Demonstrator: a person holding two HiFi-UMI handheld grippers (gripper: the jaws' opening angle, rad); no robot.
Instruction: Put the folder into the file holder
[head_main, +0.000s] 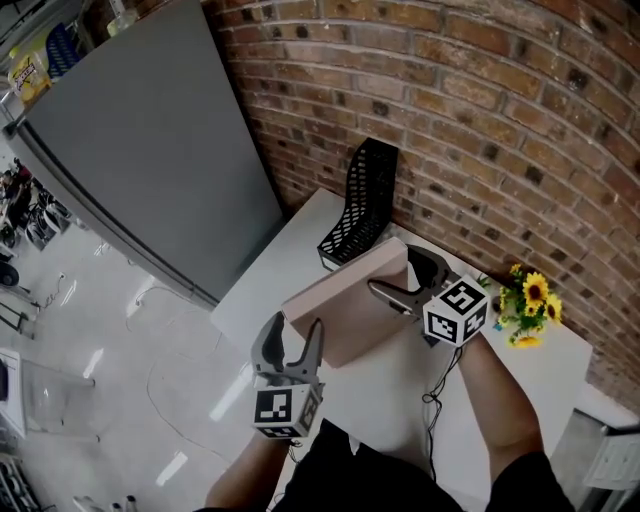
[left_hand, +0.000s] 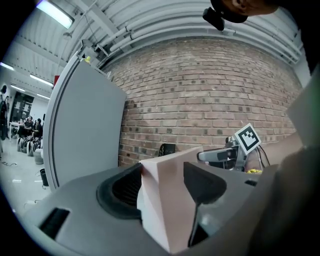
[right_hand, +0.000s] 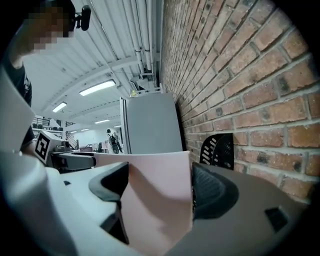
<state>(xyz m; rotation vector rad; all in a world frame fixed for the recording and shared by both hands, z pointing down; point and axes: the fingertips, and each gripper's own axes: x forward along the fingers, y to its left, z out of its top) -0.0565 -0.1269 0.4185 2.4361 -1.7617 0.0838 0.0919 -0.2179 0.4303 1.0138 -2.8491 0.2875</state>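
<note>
Two tools hold one pale pink folder (head_main: 340, 300) in the head view: the left tool (head_main: 293, 335) pinches its near corner and the right tool (head_main: 395, 272) pinches its far end. The folder is held over the white tabletop (head_main: 290, 245), just in front of the black mesh file holder (head_main: 362, 200) and not in it. The file holder stands upright close to the brick wall (head_main: 480, 110), and sunflowers (head_main: 530, 300) sit to the right. In the left gripper view both jaws press on the folder's corner, with the right tool and the file holder behind. In the right gripper view the jaws clamp the folder's edge, with the file holder by the wall beyond
</note>
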